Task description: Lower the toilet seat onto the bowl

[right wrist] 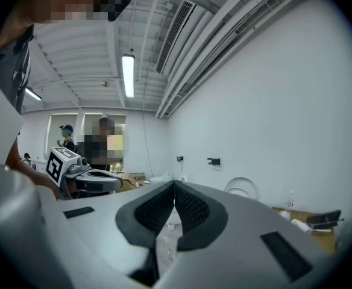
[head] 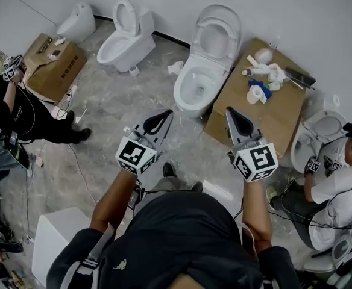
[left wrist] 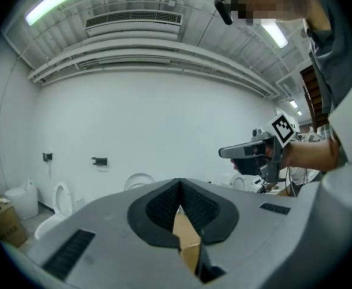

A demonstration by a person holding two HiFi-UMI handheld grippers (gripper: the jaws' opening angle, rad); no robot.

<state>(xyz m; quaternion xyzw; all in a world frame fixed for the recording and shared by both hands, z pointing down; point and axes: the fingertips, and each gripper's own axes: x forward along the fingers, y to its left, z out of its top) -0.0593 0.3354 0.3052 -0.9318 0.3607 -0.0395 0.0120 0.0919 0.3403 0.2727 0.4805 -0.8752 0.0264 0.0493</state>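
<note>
Pointing forward over the floor (head: 116, 110), the left hand-held gripper (head: 166, 115) had its jaws closed tip to tip with nothing between them, as its own view showed (left wrist: 179, 183). The right hand-held gripper (head: 229, 111) was beside it, a little apart, its jaws likewise pressed together and empty (right wrist: 175, 185). Each gripper appeared off to the side in the other's view. Both were held out in front of the person's chest, short of the toilet (head: 207, 59), touching nothing.

Just beyond and between the two tips stood that toilet. Its seat (head: 216, 36) was raised, leaning back with the lid, well clear of the bowl (head: 191, 95), which lay open.

Right of the bowl, touching its base, a flat sheet of cardboard (head: 272, 122) carried white and blue fittings. A second toilet (head: 125, 41) stood further left near the wall, its seat up too. A brown box (head: 52, 68) lay on the floor at the left. One person (head: 19, 116) was at the left edge and another (head: 339, 191) crouched at the right by a third toilet (head: 320, 131).
</note>
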